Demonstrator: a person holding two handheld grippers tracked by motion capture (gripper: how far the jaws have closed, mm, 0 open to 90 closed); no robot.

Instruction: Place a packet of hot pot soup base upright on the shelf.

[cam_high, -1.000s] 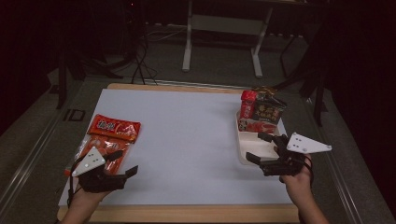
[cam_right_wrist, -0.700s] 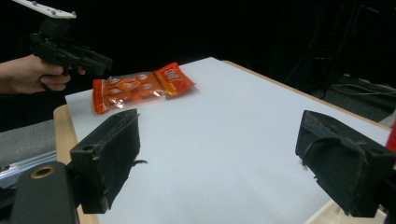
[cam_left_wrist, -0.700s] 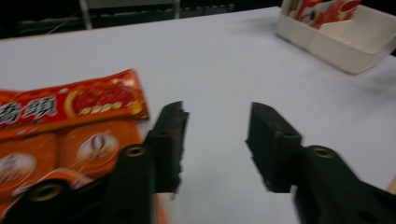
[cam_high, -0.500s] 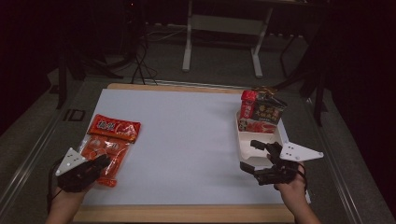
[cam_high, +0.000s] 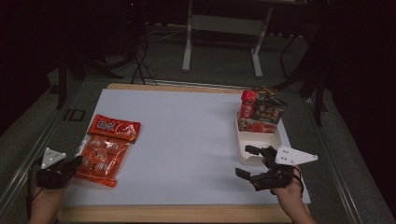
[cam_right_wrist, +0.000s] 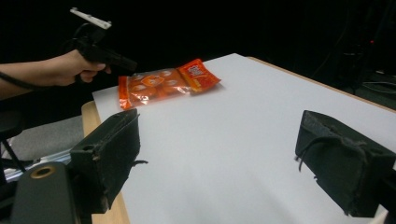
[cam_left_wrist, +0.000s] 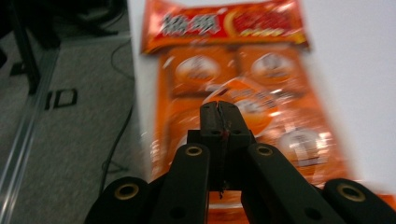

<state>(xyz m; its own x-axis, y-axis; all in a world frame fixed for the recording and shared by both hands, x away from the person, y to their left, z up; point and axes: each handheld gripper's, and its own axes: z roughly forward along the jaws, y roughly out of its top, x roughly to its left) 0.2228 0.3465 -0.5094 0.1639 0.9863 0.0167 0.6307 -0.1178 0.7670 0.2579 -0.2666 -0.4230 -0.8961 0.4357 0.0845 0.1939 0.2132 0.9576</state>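
R gripper (cam_right_wrist: 219, 154) jaws wide apart, nothing btwn them, both black pads over white table sheet (cam_right_wrist: 243, 135). Wood table edge (cam_right_wrist: 88, 109) visible at left. Far side: orange snack bag (cam_right_wrist: 166, 83) flat near sheet's edge. Person's hand (cam_right_wrist: 70, 67) w/ L gripper (cam_right_wrist: 133, 65) just beside bag's end, above it; contact can't tell. Dark bg.

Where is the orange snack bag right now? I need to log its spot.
In the high view the orange snack bag lies flat near the left edge of the white table, just ahead of the shut left gripper.
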